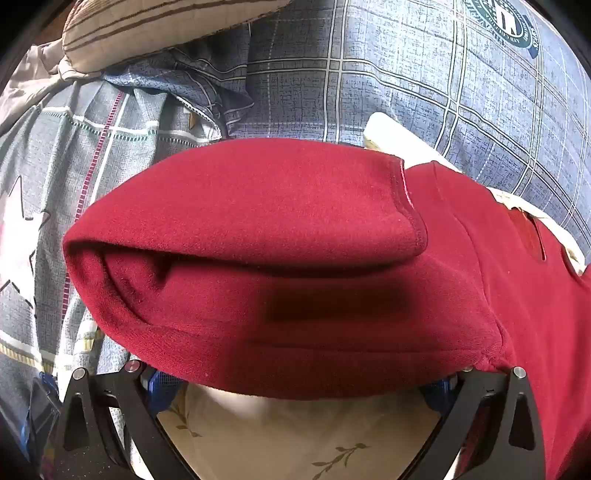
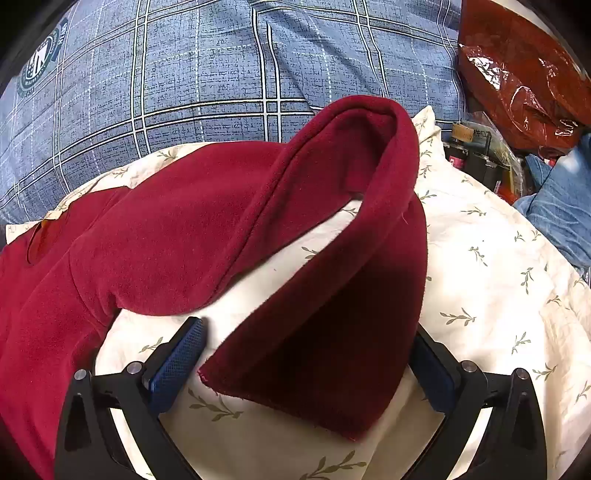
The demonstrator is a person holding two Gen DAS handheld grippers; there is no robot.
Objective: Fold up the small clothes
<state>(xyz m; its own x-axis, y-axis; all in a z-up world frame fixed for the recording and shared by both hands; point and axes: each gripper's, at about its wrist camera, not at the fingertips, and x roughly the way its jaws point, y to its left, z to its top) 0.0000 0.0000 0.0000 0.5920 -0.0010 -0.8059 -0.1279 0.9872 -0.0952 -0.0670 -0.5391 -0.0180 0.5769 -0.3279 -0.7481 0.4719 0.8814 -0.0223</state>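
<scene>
A dark red fleece garment (image 1: 280, 236) lies on a cream leaf-print pillow (image 1: 295, 435). In the left wrist view its sleeve is folded over the body, and the folded bulk hangs over my left gripper (image 1: 303, 387), hiding the blue fingertips; the jaws stand wide apart. In the right wrist view the other red sleeve (image 2: 332, 258) arches up and its cuff end lies between the fingers of my right gripper (image 2: 310, 365). The jaws are wide open and do not pinch the cloth; the left blue pad (image 2: 181, 354) shows clearly.
A blue plaid bedcover (image 2: 221, 62) lies behind the pillow (image 2: 480, 295). A striped cushion (image 1: 159, 29) and crumpled grey plaid bedding (image 1: 92, 155) sit at the left. A red plastic bag (image 2: 524, 74), small boxes (image 2: 480, 155) and blue denim (image 2: 561, 206) sit at the right.
</scene>
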